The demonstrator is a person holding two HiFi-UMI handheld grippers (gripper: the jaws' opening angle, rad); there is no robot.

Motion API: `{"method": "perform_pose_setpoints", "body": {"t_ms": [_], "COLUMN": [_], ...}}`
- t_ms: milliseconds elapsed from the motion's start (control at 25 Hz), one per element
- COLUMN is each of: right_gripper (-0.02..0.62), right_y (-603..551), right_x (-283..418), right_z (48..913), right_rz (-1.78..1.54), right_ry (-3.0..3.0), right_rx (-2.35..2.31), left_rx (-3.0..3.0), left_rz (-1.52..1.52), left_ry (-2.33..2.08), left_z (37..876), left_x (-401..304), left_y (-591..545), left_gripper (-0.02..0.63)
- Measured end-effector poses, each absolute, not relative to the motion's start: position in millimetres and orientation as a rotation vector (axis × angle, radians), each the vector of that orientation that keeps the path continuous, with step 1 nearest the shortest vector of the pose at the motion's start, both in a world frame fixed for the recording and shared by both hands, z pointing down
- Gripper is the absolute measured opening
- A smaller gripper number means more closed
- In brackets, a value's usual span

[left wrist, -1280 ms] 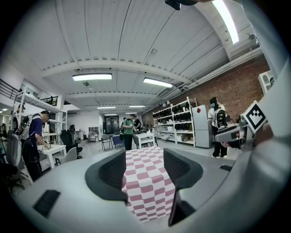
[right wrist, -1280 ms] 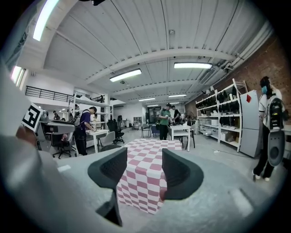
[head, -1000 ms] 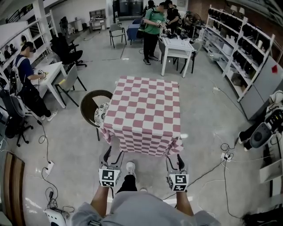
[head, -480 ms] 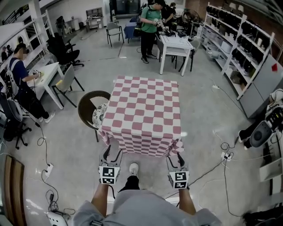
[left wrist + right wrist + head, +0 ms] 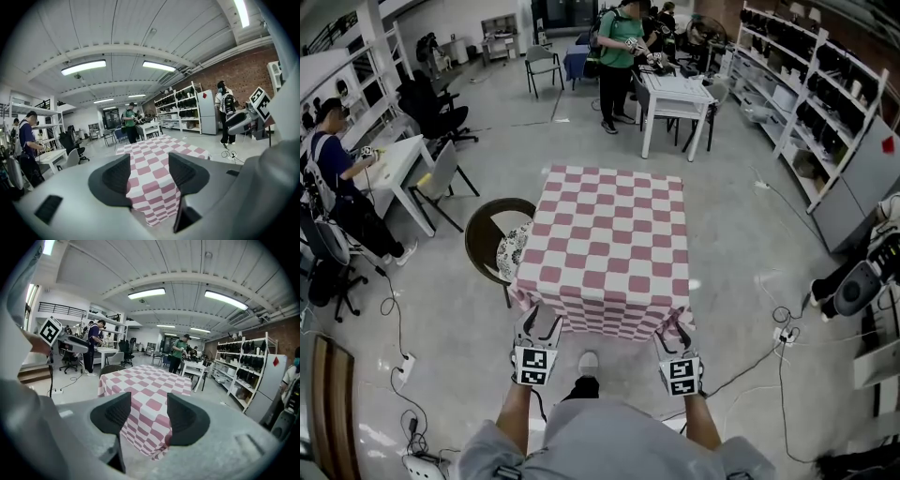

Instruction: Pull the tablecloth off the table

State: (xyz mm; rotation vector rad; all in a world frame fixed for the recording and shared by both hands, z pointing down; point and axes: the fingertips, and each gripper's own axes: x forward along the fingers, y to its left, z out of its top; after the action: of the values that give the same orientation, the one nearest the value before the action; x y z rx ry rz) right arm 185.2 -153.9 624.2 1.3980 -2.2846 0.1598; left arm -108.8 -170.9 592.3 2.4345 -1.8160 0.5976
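Left gripper [image 5: 539, 323] and right gripper [image 5: 670, 336], jaws apart and empty, hang just short of the near corners of the checkered tablecloth [image 5: 609, 248], which fully drapes the table. Each faces one corner, presumably for an even pull.

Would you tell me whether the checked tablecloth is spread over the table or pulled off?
Spread: the tablecloth lies flat and square, its edges hanging down at the near side.

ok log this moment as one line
stage: pre-grasp | left tongs: open, empty, lined up on near left corner of tablecloth | right tongs: open, empty, lined up on near right corner | tablecloth: draped, ungripped
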Motion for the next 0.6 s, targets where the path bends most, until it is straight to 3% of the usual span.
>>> {"method": "perform_pose_setpoints", "body": {"t_ms": [600], "right_gripper": [0.222], "right_y": [-223], "right_x": [157], "right_z": [668], "right_rz": [0.047], "right_ry": [-2.15], "right_rx": [1.205], "left_rx": [2.629], "left_rz": [1.203], "left_ry": [-1.613], "left_z": [641], "left_x": [-99], "left_y": [-245], "left_gripper": [0.242]}}
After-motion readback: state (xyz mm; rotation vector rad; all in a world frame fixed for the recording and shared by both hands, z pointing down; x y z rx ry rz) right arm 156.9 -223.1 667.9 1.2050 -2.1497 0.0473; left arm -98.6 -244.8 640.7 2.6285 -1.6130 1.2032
